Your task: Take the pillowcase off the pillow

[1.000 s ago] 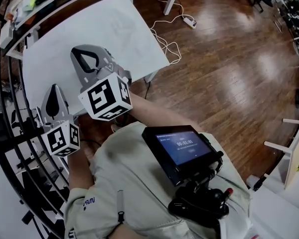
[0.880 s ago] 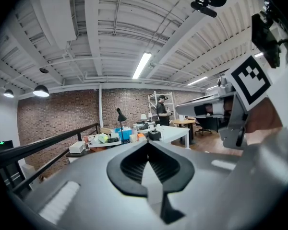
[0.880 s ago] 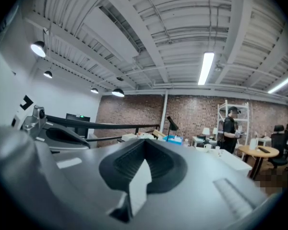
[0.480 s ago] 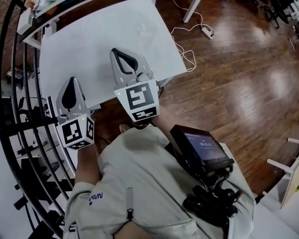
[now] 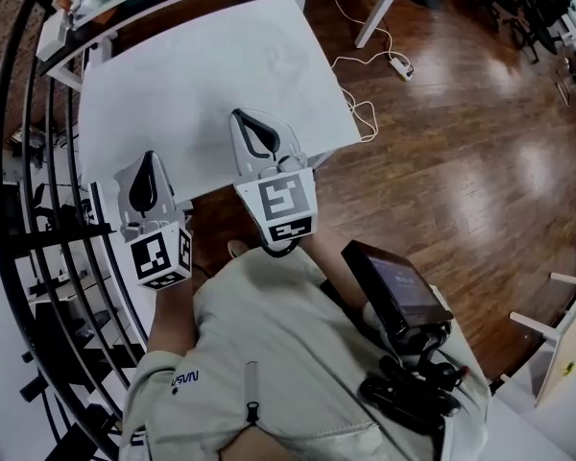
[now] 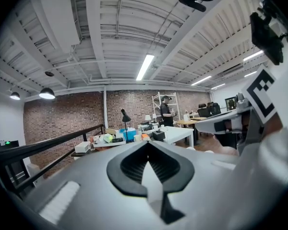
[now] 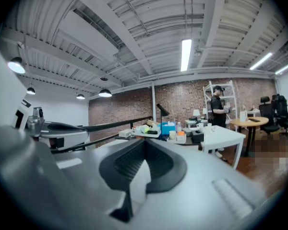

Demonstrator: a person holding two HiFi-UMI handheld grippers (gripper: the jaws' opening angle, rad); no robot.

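— Where's the pillowcase?
— No view lets you place it. You hold both grippers about level over the near edge of the white table (image 5: 202, 75), the left gripper (image 5: 150, 157) by the black railing (image 5: 34, 161) and the right gripper (image 5: 242, 116) further in. Both pairs of jaws are together and empty.
— Anything else?
— Only the gripper views show the brick wall (image 7: 182, 99) ahead. Open wooden floor (image 5: 461, 142) lies past the table's right edge.

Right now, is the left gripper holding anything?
No, the left gripper has its jaws shut together with nothing between them.
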